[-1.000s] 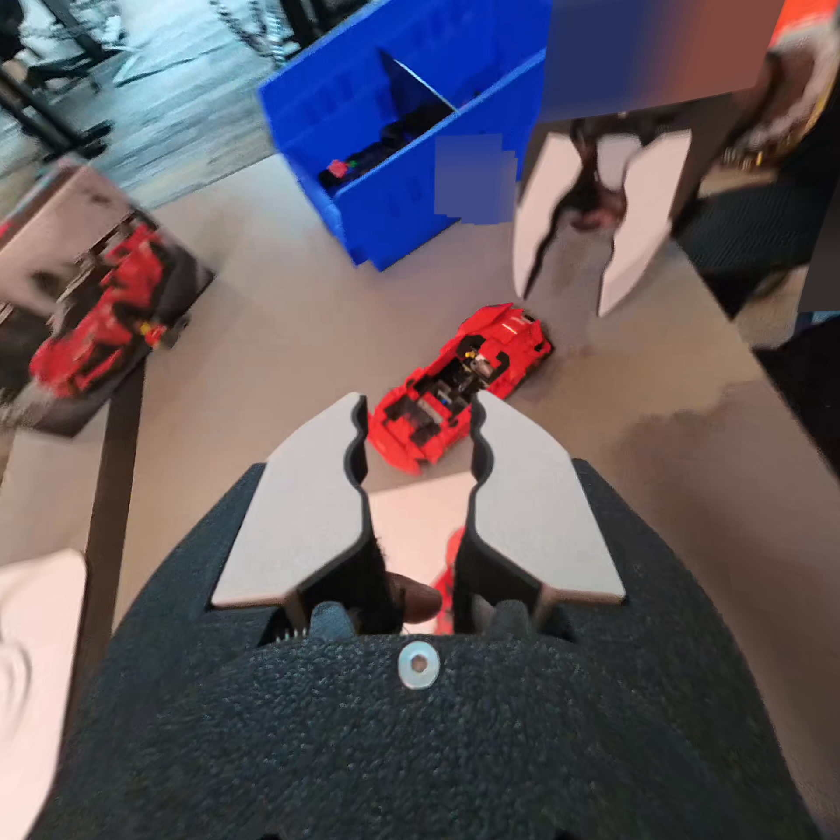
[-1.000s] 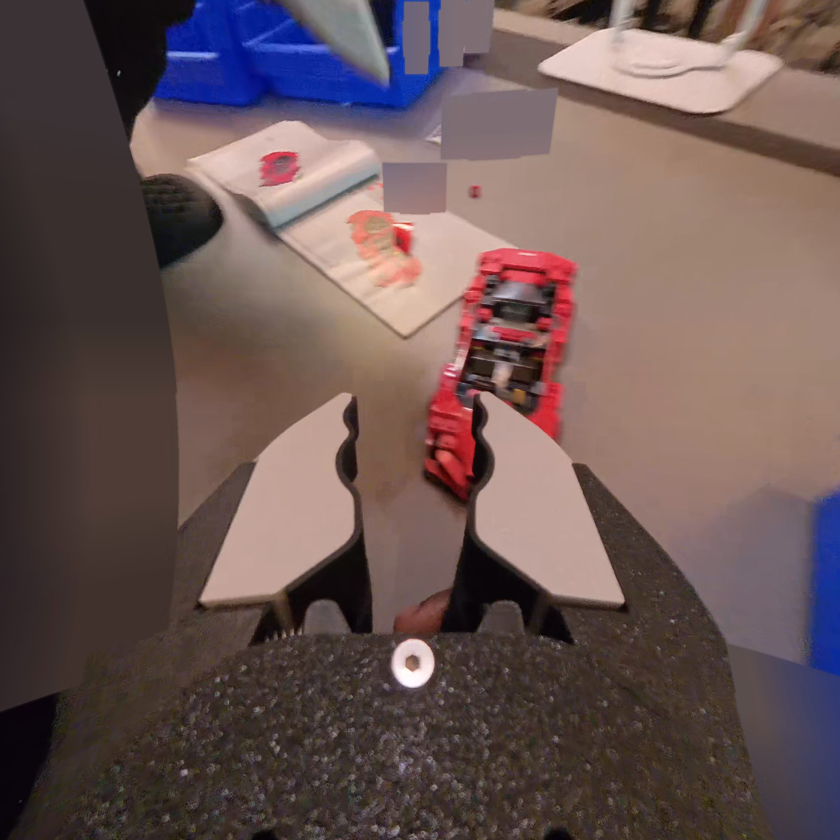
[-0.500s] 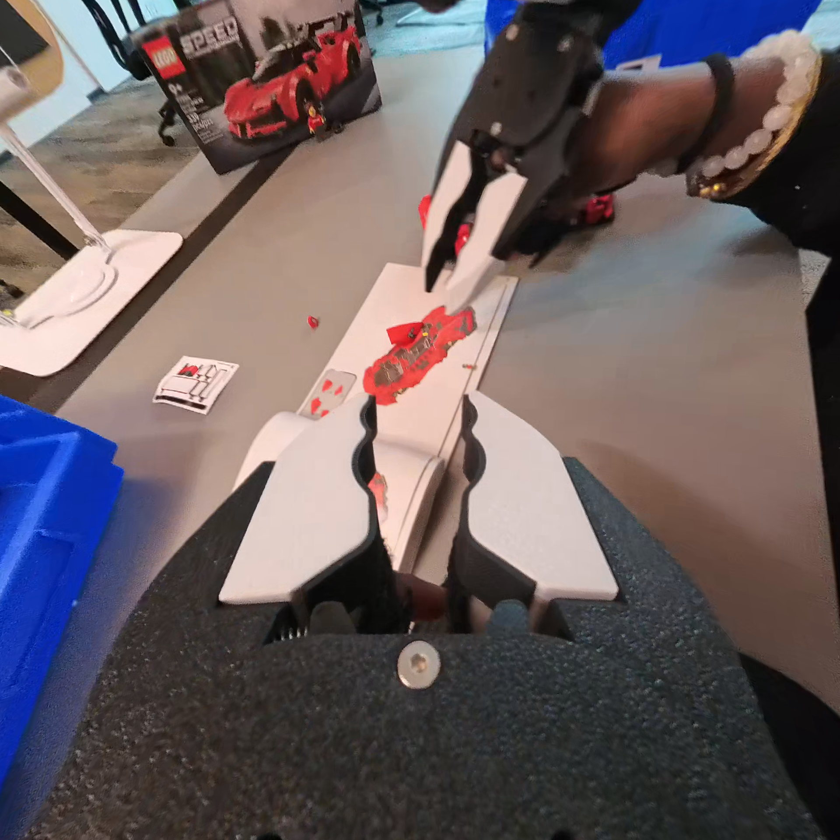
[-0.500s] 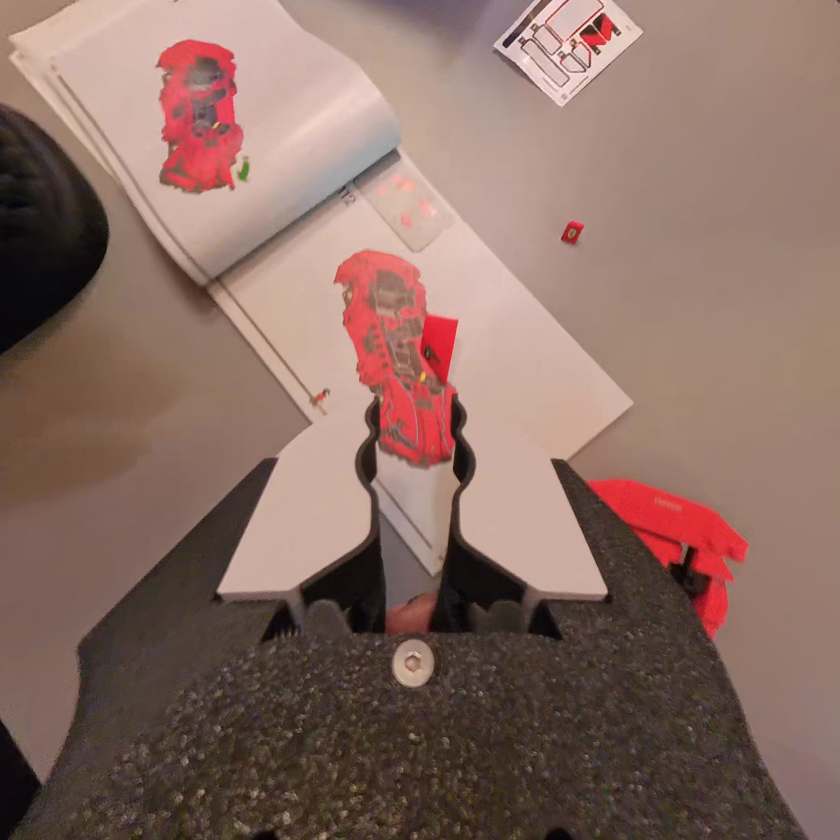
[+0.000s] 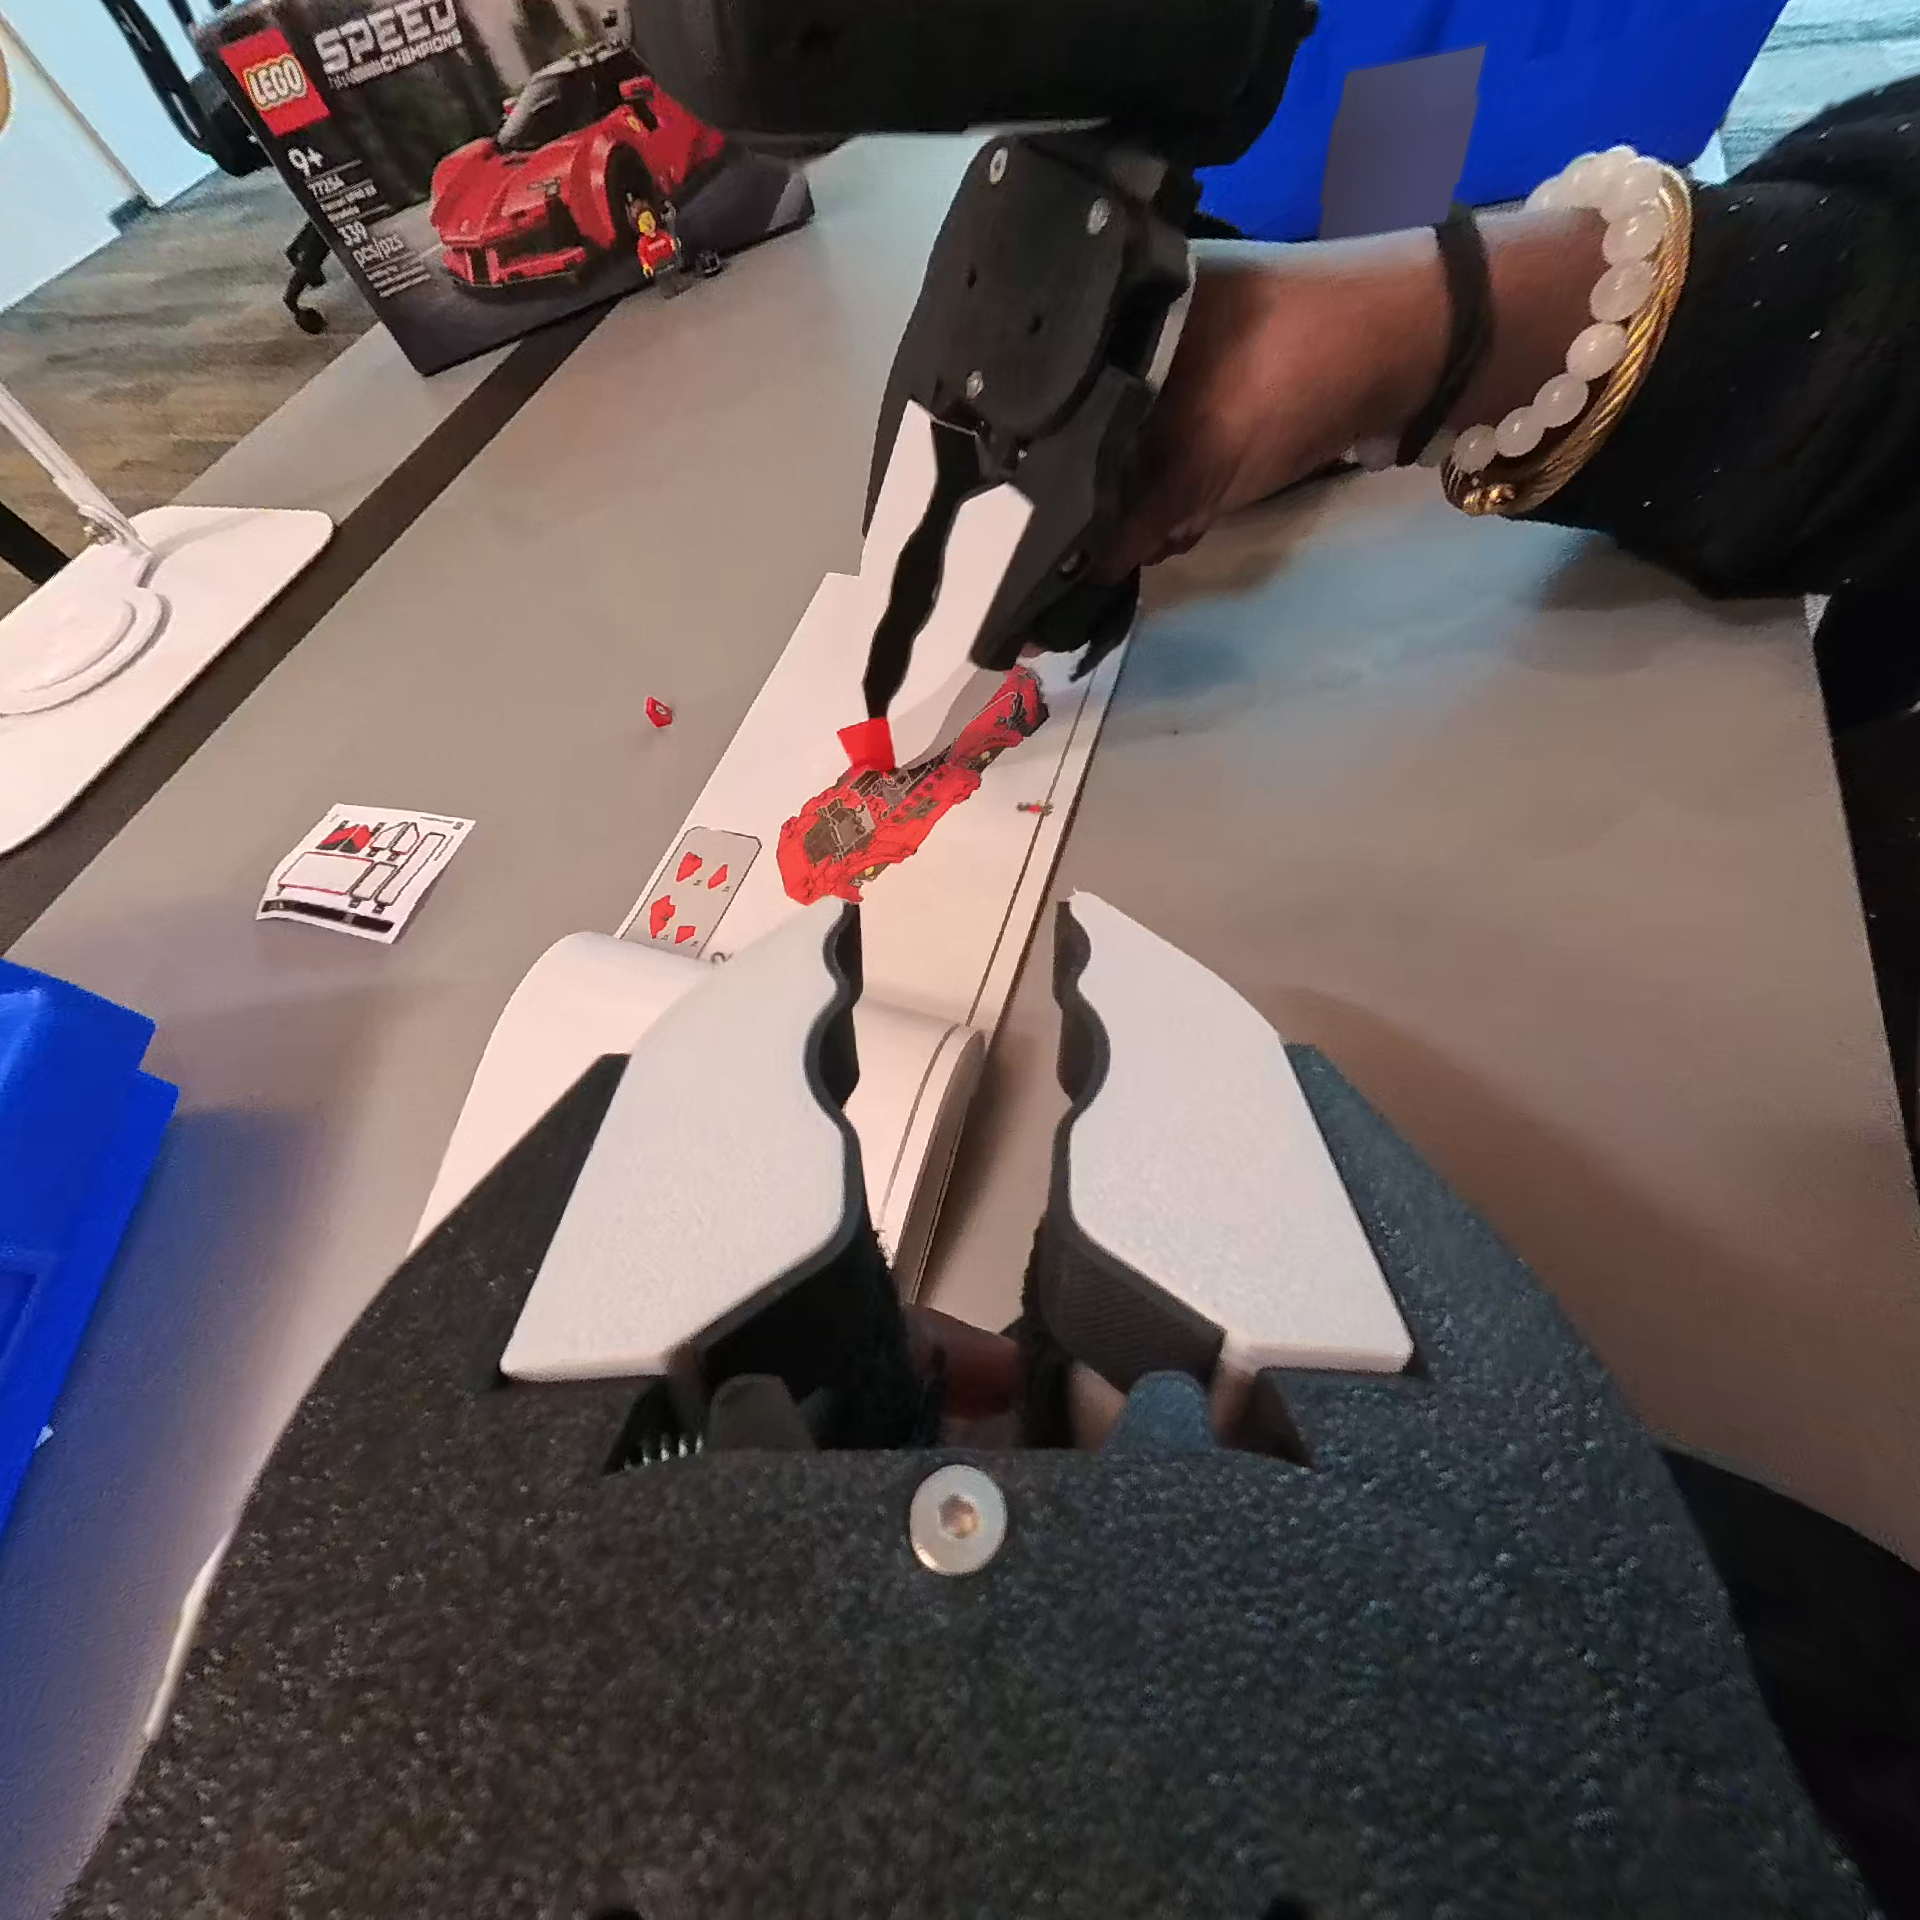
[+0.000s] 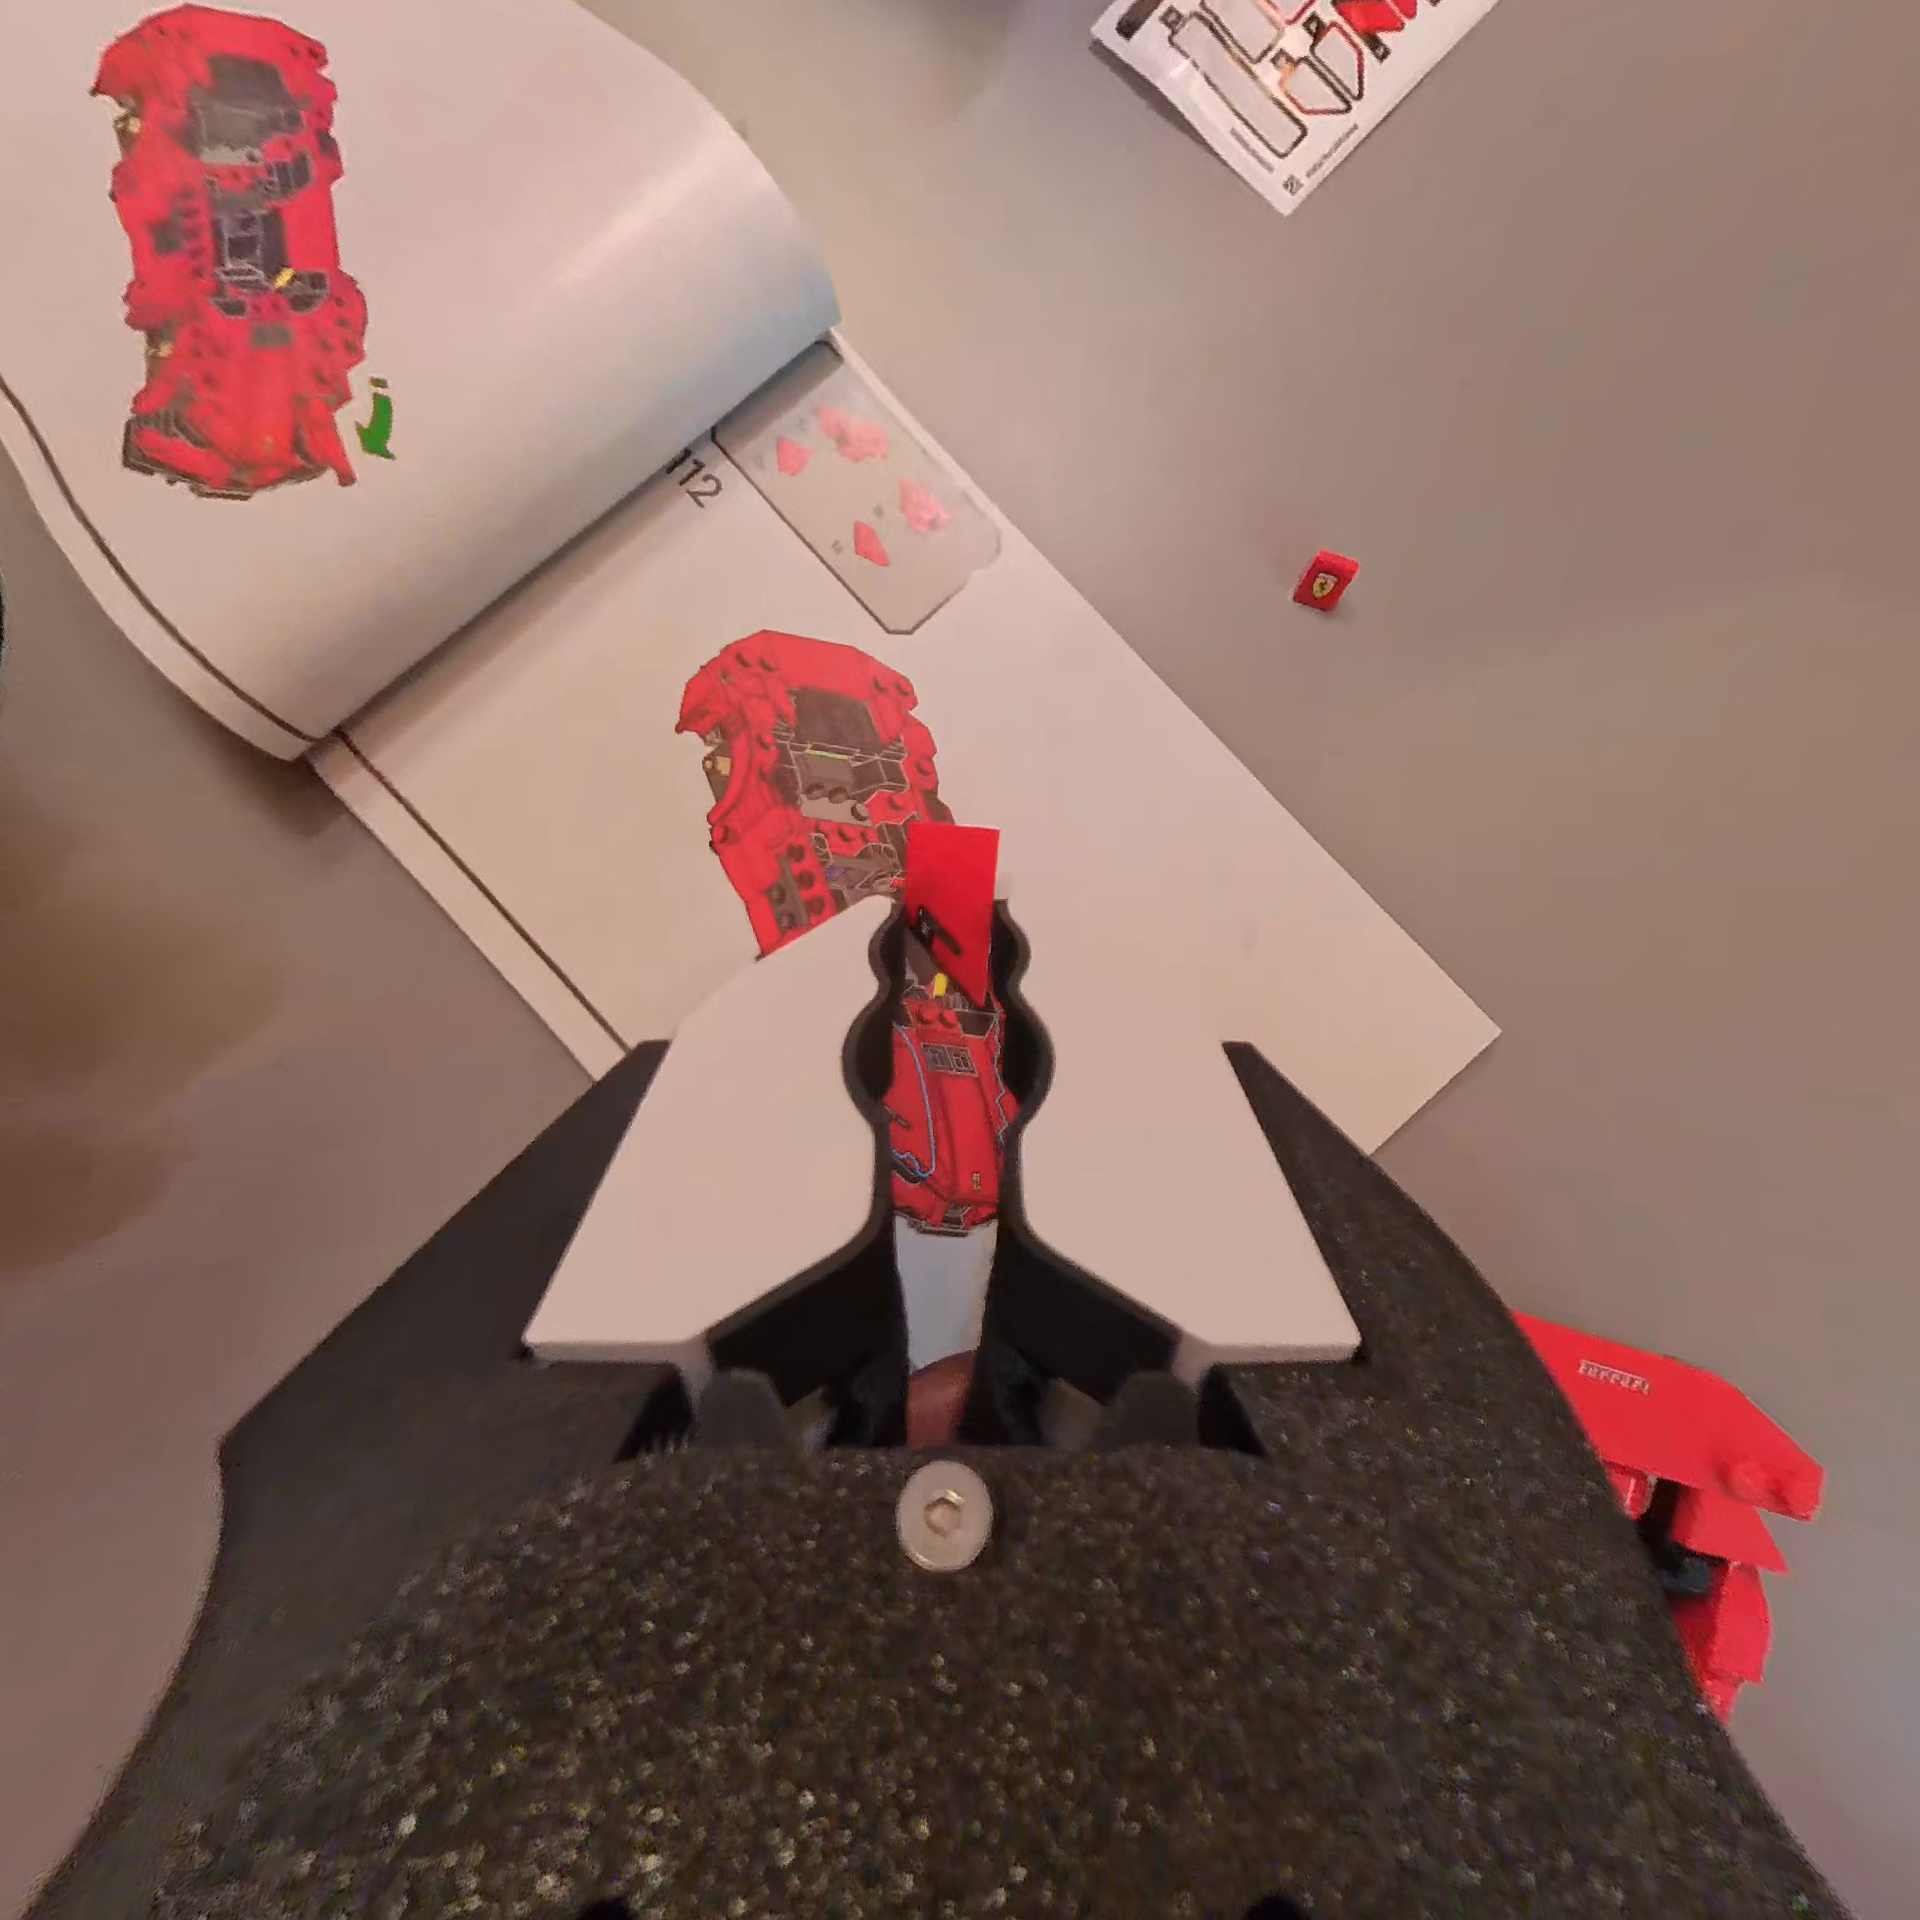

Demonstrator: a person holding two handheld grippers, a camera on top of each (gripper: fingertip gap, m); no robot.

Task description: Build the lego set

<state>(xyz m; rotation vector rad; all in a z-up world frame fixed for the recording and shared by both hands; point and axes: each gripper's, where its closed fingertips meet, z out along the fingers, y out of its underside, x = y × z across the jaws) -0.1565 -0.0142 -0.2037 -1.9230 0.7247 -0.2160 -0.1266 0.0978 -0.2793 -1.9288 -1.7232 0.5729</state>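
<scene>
Sticker sheet [image 5: 366, 871] lies left on table [image 5: 1455, 883]. Left gripper [image 5: 956, 956] hovers open & empty over open instruction booklet [image 5: 940, 1060]. Right gripper [image 6: 948, 914] pinches a flat red Lego piece [image 6: 951, 899] above booklet's printed car; half-built red car [image 6: 1704, 1486] sits at right.

An open instruction booklet [image 6: 1091, 894] lies on the tabletop [image 6: 1558, 831] at frame centre. A sticker sheet [image 6: 1288, 94] sits upper right, a small loose brick [image 6: 1327, 578] right of the booklet, the Lego car [image 6: 1704, 1486] lower right.
</scene>
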